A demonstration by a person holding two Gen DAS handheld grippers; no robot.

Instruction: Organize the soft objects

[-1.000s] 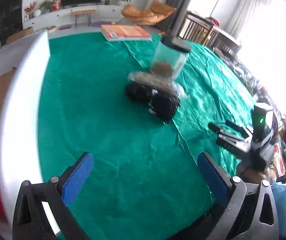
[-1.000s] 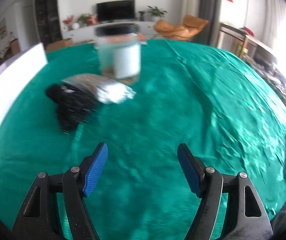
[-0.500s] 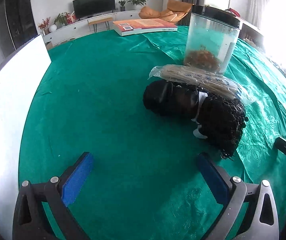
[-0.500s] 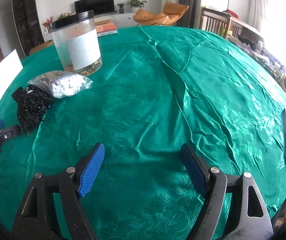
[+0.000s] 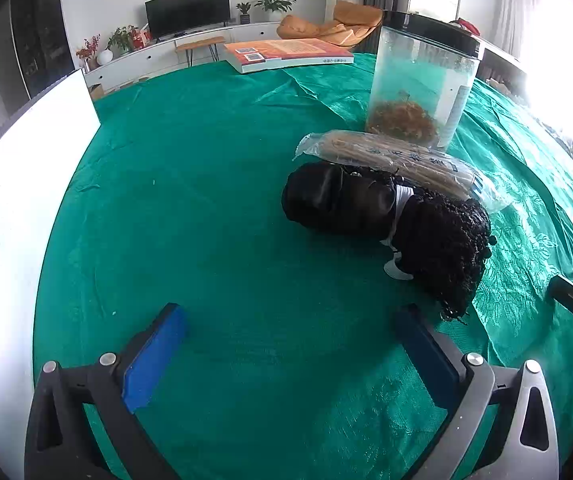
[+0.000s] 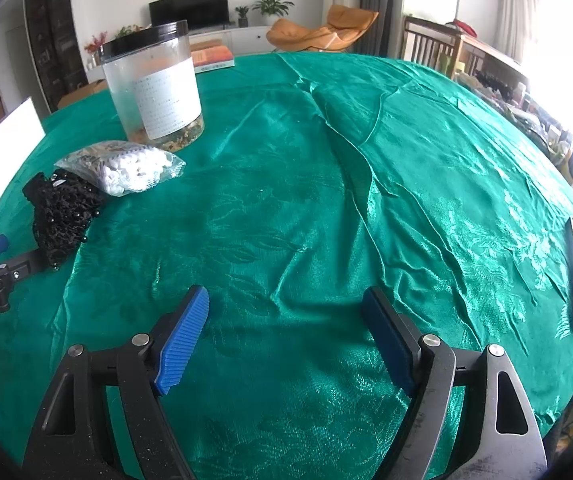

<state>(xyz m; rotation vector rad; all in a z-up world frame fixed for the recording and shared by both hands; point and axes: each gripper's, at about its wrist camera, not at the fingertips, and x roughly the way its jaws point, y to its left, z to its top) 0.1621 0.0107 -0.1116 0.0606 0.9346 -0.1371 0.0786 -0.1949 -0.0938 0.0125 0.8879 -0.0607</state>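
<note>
Green cloth (image 5: 214, 208): jar (image 5: 418, 80), bag (image 5: 390, 156) behind black bundle (image 5: 386, 216); both grippers' fingers apart, empty.

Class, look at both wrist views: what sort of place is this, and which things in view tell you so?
Most likely a home living and dining room. A flat television stands on a low white cabinet with houseplants, an orange lounge chair sits beyond, and the work surface is a green tablecloth.

White walls, TV (image 5: 187, 8), orange chair (image 6: 320, 32), bright window.

The jar's (image 6: 154, 88) label print is too small to read; the white board (image 5: 14, 184) is cut off at the frame's edge.
</note>
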